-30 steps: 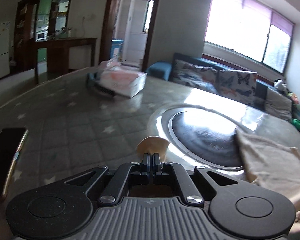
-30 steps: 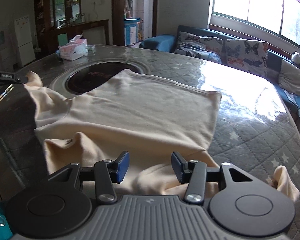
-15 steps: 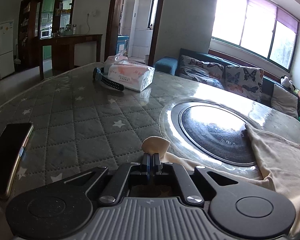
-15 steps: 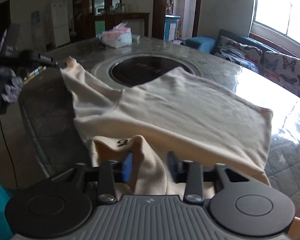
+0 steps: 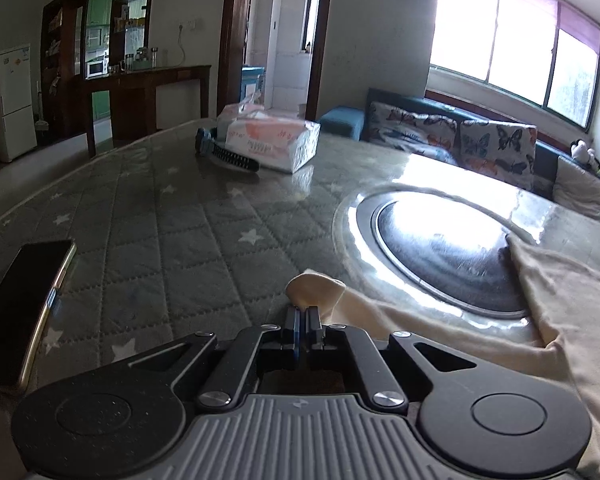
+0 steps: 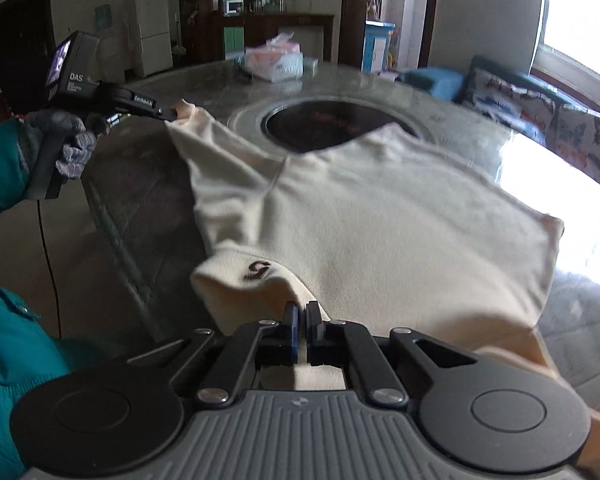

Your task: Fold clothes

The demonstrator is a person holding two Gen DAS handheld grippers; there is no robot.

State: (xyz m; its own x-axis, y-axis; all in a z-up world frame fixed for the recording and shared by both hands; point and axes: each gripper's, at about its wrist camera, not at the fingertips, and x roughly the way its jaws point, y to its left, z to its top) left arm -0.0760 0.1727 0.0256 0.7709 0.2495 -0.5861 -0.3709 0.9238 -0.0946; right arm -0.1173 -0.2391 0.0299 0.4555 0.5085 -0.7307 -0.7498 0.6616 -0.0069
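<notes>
Cream shirt (image 6: 380,216) spread flat over the quilted table (image 5: 172,232), partly covering the round black cooktop (image 6: 320,124) set into the middle of it. Taking that cooktop as the anchor: bulk of the shirt on the near side of it in the right wrist view, one sleeve pulled out to its left.

Left gripper (image 5: 301,314) clamped tight on the tip of that sleeve, a little cream nub poking out just past the fingertips, sitting just left of the cooktop rim. Same gripper seen from the right wrist view (image 6: 172,114), gripped by a gloved hand (image 6: 66,144) in a teal sleeve.

Right gripper (image 6: 301,312) pinched shut on a fold of the other sleeve, near side of the cooktop, right next to a small dark logo (image 6: 258,270) on the cloth. Fabric bunched up around the closed fingertips.

Also around: tissue pack (image 5: 268,142) on the far side of the cooktop, phone (image 5: 24,304) lying well off to its left.
</notes>
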